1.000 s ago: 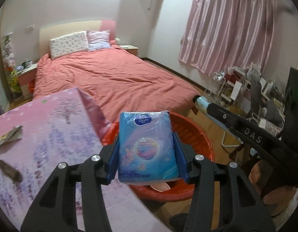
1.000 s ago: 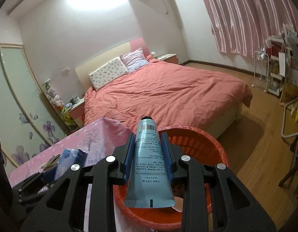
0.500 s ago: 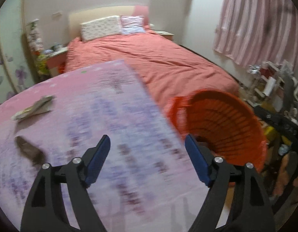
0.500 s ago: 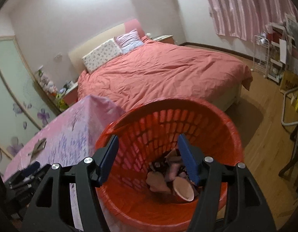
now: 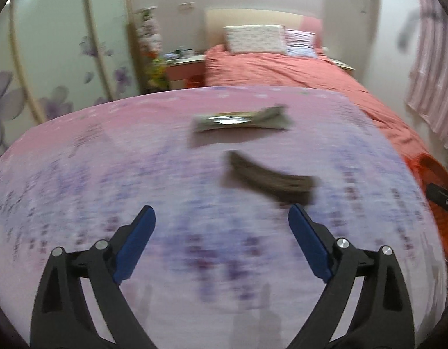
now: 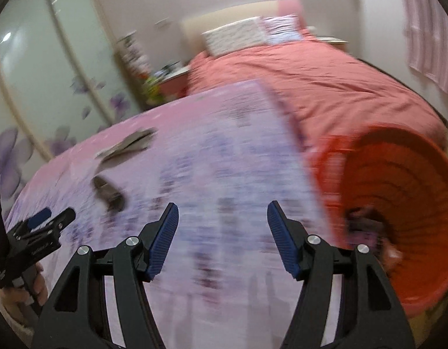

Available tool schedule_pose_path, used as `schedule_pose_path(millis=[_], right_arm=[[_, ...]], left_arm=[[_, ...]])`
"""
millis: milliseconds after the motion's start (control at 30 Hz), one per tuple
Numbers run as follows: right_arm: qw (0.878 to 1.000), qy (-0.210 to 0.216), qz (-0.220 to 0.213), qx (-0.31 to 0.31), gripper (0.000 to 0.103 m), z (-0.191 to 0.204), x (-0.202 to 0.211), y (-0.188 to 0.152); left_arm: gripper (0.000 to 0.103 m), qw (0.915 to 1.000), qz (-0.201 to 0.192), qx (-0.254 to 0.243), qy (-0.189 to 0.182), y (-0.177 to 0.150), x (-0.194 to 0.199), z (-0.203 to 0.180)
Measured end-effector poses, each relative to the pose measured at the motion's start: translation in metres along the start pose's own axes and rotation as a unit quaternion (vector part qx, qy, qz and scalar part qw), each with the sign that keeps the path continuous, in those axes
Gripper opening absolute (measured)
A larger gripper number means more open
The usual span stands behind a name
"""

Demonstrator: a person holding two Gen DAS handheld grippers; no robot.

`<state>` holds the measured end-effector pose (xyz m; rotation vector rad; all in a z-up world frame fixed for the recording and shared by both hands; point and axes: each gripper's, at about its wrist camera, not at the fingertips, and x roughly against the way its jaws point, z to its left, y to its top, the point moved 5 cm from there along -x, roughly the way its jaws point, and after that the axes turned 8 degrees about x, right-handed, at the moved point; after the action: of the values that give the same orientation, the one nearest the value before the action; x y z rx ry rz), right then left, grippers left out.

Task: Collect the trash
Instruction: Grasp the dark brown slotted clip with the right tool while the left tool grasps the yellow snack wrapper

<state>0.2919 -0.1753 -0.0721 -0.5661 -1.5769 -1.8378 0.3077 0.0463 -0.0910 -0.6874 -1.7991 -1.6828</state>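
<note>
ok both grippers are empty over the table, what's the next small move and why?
Probably ease the left gripper forward and down to straddle the dark brown wrapper. It is the nearest trash left on the pink tablecloth, just ahead of the wide-open jaws, with a flatter wrapper beyond. The right gripper is open too, nearer the red basket.

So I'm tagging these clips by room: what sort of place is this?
A bedroom, most likely in a home. A made bed with pillows fills the far side, a nightstand stands beside it, and a wardrobe with flower-printed sliding doors lines the wall.
</note>
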Motion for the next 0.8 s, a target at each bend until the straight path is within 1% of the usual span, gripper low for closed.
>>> schedule_pose_path(millis=[33, 100, 133, 233, 367, 433, 467, 500, 533, 567, 633, 667, 733, 800], right_arm=[[1.0, 0.009, 0.004, 0.01, 0.064, 0.013, -0.007, 0.002], [0.999, 0.032, 0.015, 0.038, 0.064, 0.048, -0.026, 0.007], [0.998, 0.036, 0.019, 0.05, 0.065, 0.059, -0.034, 0.01], [0.993, 0.04, 0.032, 0.103, 0.072, 0.1, -0.06, 0.017], [0.984, 0.028, 0.059, 0.164, 0.073, 0.134, -0.095, 0.022], [0.981, 0.018, 0.07, 0.18, 0.072, 0.138, -0.105, 0.02], [0.98, 0.014, 0.078, 0.185, 0.068, 0.139, -0.109, 0.019], [0.979, 0.013, 0.073, 0.188, 0.057, 0.139, -0.106, 0.02], [0.98, 0.013, 0.071, 0.187, 0.041, 0.137, -0.102, 0.019], [0.98, 0.012, 0.07, 0.186, 0.038, 0.136, -0.1, 0.018], [0.981, 0.01, 0.067, 0.184, 0.035, 0.133, -0.094, 0.012], [0.982, 0.0, 0.065, 0.179, 0.035, 0.127, -0.088, 0.009], [0.985, -0.024, 0.062, 0.161, 0.034, 0.111, -0.08, 0.002], [0.987, -0.063, 0.06, 0.132, 0.034, 0.087, -0.07, -0.002]], left_arm=[[0.091, 0.9999, -0.001, 0.008, 0.011, 0.002, -0.001, 0.018], [0.092, 0.9996, -0.003, 0.016, 0.021, 0.002, 0.0, 0.039], [0.092, 0.9994, -0.005, 0.021, 0.027, 0.002, 0.0, 0.053], [0.092, 0.9988, -0.005, 0.034, 0.035, 0.002, -0.002, 0.082], [0.092, 0.9979, 0.001, 0.053, 0.038, -0.002, -0.004, 0.108], [0.092, 0.9975, 0.002, 0.061, 0.036, -0.002, -0.006, 0.114], [0.092, 0.9974, 0.002, 0.062, 0.035, -0.004, -0.006, 0.115], [0.092, 0.9974, 0.002, 0.063, 0.034, -0.004, -0.006, 0.116], [0.092, 0.9975, 0.002, 0.063, 0.033, -0.004, -0.007, 0.116], [0.092, 0.9975, 0.003, 0.063, 0.031, -0.003, -0.009, 0.115], [0.092, 0.9977, 0.004, 0.063, 0.025, -0.001, -0.012, 0.11], [0.092, 0.9979, 0.004, 0.062, 0.019, 0.001, -0.013, 0.106], [0.092, 0.9984, -0.001, 0.057, 0.007, 0.006, -0.014, 0.093], [0.093, 0.9989, -0.006, 0.046, 0.002, 0.012, -0.017, 0.08]])
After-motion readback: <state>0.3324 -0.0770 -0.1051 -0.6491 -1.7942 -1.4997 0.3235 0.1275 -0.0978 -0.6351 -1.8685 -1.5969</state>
